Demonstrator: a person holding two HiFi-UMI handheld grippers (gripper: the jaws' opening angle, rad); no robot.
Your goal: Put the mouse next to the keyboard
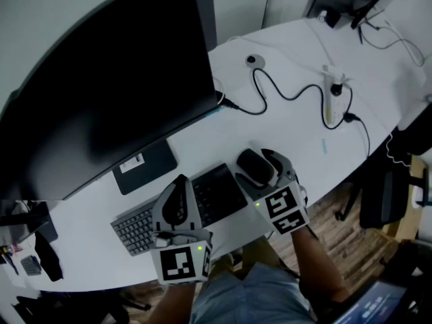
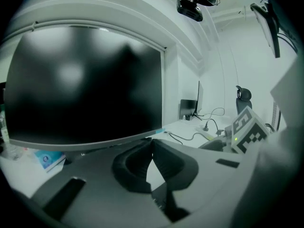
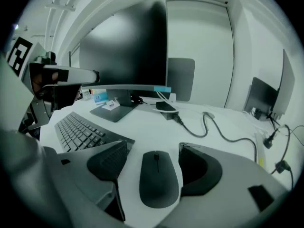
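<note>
Right tool (image 3: 151, 148), jaws wide apart, straddles the untouched mouse (image 3: 159, 179) beside the keyboard (image 3: 80, 129).

dark oval mouse (image 1: 254, 167) lying flat – just beside right end of dark keyboard (image 1: 217, 194), small gap between

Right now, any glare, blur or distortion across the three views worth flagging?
Head view: fisheye bows the desk edge; monitor reads near-black, no hard glare. Left gripper view: heavy vignette, hazy reflections on that monitor, the near left tool soft and dim. Right gripper view: mouse and keyboard sharp, edges curved, corners black.
</note>
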